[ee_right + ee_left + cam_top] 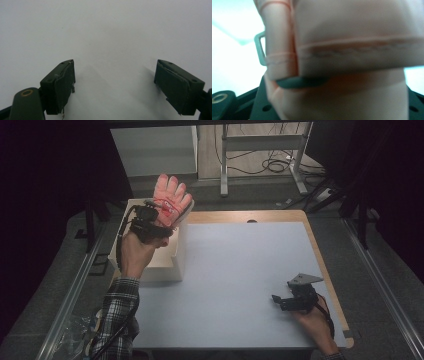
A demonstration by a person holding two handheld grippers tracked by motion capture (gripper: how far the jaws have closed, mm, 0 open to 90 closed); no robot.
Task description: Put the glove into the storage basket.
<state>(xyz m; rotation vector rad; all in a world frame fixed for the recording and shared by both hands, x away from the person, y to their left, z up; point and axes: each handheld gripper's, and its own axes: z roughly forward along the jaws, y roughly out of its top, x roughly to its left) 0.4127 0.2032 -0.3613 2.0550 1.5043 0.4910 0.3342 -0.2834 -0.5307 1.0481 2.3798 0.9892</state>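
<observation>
1. Left gripper view, at the jaws: pink fabric of a glove (352, 50) presses right against the camera, with a stitched hem running across it and a dark flat edge of the gripper showing beneath a fold. The jaws are closed on this fabric.
2. High view: the left gripper (159, 217) is raised above the table, and the pink glove (171, 197) stands up from its jaws, four fingers pointing upward and spread slightly, red markings on its back.
3. The left hand (136, 247) grips the tool from below, with a plaid sleeve (117, 312) leading off the bottom edge.
4. Just beneath and behind the held glove sits a white open-topped box (170, 265) at the table's left side. The hand and glove cover most of its opening, so I cannot tell what it contains.
5. Right gripper view: the two black jaws stand wide apart with nothing between them, over plain white surface.
6. High view: the right gripper (280, 301) lies low near the table's right front, resting on or just above the surface, held by the right hand (312, 317). A grey three-cornered plate (305, 280) sits on top of it.
7. The white table (240, 270) has a wooden edge along its far and right sides. The two grippers are well apart.
</observation>
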